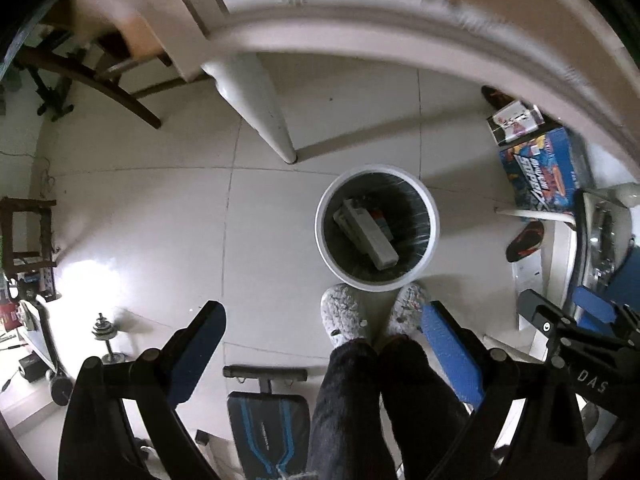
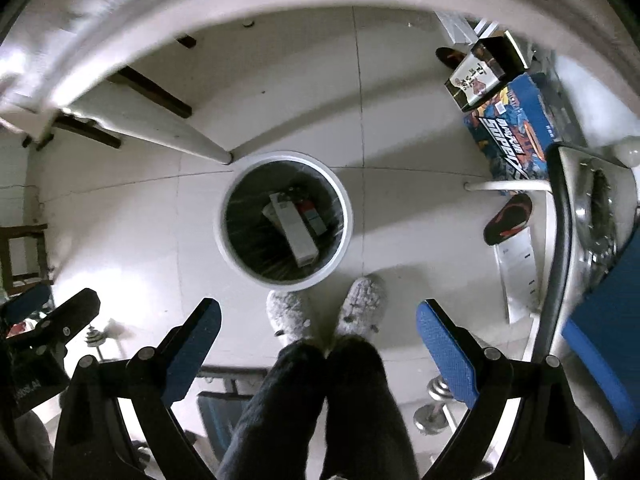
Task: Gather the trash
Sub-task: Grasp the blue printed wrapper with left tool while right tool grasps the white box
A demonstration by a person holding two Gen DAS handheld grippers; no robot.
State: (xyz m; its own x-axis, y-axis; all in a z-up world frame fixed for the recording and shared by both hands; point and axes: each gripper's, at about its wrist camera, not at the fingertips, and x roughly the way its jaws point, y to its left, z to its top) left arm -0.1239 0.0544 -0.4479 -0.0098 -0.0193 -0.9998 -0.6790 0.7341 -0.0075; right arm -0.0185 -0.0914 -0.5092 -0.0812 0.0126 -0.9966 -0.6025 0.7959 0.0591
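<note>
Left tongs (image 1: 322,344): released, fingers wide apart, nothing between them; lower middle of the left view, pointing down at the floor.

Right tongs (image 2: 318,340): released, likewise holding nothing; lower middle of the right view.

Bin (image 1: 377,229): round, white rim, dark liner; centre of both views, standing on the pale tiled floor (image 1: 140,216) just beyond the person's slippers (image 1: 344,316).

Trash: a long grey-white carton (image 1: 366,236) lies slanted inside the bin, smaller packs beside it, partly hidden.

Desk (image 1: 360,32): white edge arcs across the top of both views, blurred; one leg (image 1: 260,108) comes down near the bin rim.

Other floor items: printed boxes (image 1: 536,168) at right, a dark sandal (image 1: 525,243) below them, a dumbbell (image 1: 105,340) at lower left.

Risks, as judged: what trash remains cannot be seen from here, so a swing toward the desk may clip its edge or leg. The boxes at right could be mistaken for trash. The slippers touch the bin, so a step could tip it.
</note>
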